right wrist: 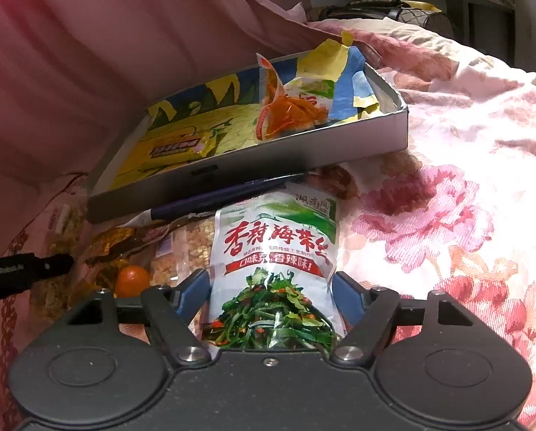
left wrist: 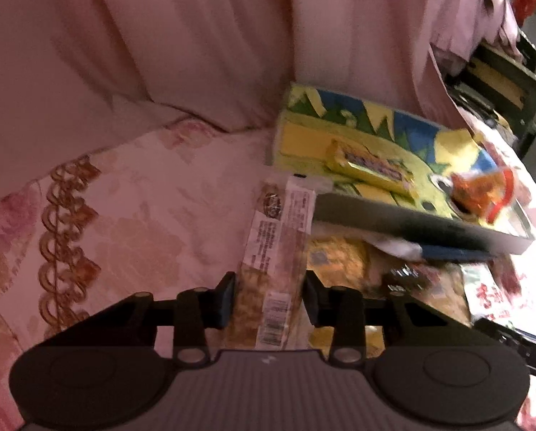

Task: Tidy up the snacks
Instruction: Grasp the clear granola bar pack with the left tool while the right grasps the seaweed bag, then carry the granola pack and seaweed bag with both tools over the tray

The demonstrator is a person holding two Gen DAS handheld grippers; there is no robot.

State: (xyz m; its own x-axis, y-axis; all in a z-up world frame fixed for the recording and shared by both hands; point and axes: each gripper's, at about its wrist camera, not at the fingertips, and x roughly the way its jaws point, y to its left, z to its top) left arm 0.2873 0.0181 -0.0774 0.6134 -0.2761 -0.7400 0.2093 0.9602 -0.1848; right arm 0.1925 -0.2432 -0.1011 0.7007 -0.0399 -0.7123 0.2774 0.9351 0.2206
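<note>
A shallow grey box [left wrist: 393, 221] with a colourful yellow and blue lining lies on the bed; it also shows in the right wrist view [right wrist: 303, 160]. In it lie a yellow snack bar [left wrist: 368, 167] and an orange packet [left wrist: 483, 188]. My left gripper [left wrist: 269, 301] straddles a long clear cracker packet [left wrist: 278, 251], jaws at its sides. My right gripper [right wrist: 271, 296] straddles a white seaweed snack bag [right wrist: 273, 265] with red Chinese lettering, its jaws wide at the bag's sides. Whether either one grips is unclear.
Loose snacks lie in front of the box: yellow packets [left wrist: 339, 258], a gold wrapper [right wrist: 120, 244], a small orange fruit [right wrist: 133, 280]. The floral pink bedspread [right wrist: 465, 179] spreads right. A pink curtain [left wrist: 178, 43] hangs behind. A dark shelf [left wrist: 501, 89] stands far right.
</note>
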